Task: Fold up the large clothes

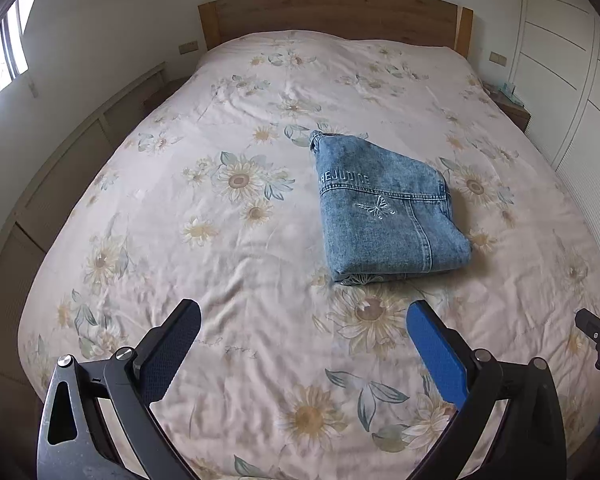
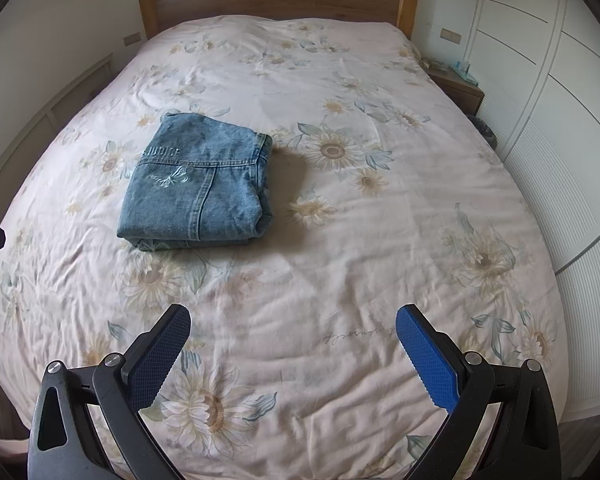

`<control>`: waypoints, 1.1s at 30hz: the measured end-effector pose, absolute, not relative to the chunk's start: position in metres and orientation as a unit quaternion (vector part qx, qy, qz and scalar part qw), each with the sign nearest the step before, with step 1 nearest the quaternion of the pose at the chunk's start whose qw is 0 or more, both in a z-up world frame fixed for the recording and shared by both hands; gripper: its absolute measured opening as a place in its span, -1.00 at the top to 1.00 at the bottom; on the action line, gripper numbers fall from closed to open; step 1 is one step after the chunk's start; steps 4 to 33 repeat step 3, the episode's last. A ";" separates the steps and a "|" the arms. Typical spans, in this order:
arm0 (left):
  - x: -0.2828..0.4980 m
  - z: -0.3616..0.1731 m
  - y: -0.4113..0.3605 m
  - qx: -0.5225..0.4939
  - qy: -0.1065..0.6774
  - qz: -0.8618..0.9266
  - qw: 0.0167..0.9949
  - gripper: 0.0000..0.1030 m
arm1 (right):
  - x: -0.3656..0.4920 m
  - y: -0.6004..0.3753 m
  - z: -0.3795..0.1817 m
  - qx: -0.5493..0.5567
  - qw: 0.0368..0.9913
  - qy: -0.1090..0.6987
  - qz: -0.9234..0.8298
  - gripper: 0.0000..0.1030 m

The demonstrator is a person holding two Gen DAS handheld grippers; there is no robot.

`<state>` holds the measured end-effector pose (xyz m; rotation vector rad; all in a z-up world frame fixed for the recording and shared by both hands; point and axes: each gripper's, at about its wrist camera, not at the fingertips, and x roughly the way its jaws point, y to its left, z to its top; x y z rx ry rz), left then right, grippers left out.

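Both tools stand wide open and empty above the near end of a bed: the left tool [image 1: 303, 320] and the right tool [image 2: 293, 320] each show one dark-padded finger and one blue-padded finger spread far apart, with nothing between them. A folded denim garment [image 1: 384, 208] lies on the flowered bedspread [image 1: 228, 264], well apart from both tools, toward the middle of the bed. It forms a compact, roughly square bundle, with stitched lettering and an embroidered butterfly on the upper face and its layered edges showing along the near side and the right side. In the left wrist view the bundle sits ahead and to the right; in the right wrist view the garment [image 2: 198, 182] sits ahead and to the left. A wooden headboard [image 1: 332, 12] closes the far end of the bed, white wardrobe doors [image 2: 540, 92] line the right wall, and a small bedside table [image 2: 458, 88] stands beside the far right corner.
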<state>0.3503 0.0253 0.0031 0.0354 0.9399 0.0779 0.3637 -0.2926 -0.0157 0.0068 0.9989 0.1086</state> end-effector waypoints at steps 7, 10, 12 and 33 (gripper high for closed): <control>0.350 0.002 0.025 0.015 0.456 0.038 0.889 -0.97 | 0.364 -0.293 -0.016 0.003 0.876 0.479 0.052 -0.99; 0.350 0.002 0.025 0.015 0.456 0.038 0.889 -0.97 | 0.364 -0.293 -0.016 0.003 0.876 0.479 0.052 -0.99; 0.350 0.002 0.025 0.015 0.456 0.038 0.889 -0.97 | 0.364 -0.293 -0.016 0.003 0.876 0.479 0.052 -0.99; 0.350 0.002 0.025 0.015 0.456 0.038 0.889 -0.97 | 0.364 -0.293 -0.016 0.003 0.876 0.479 0.052 -0.99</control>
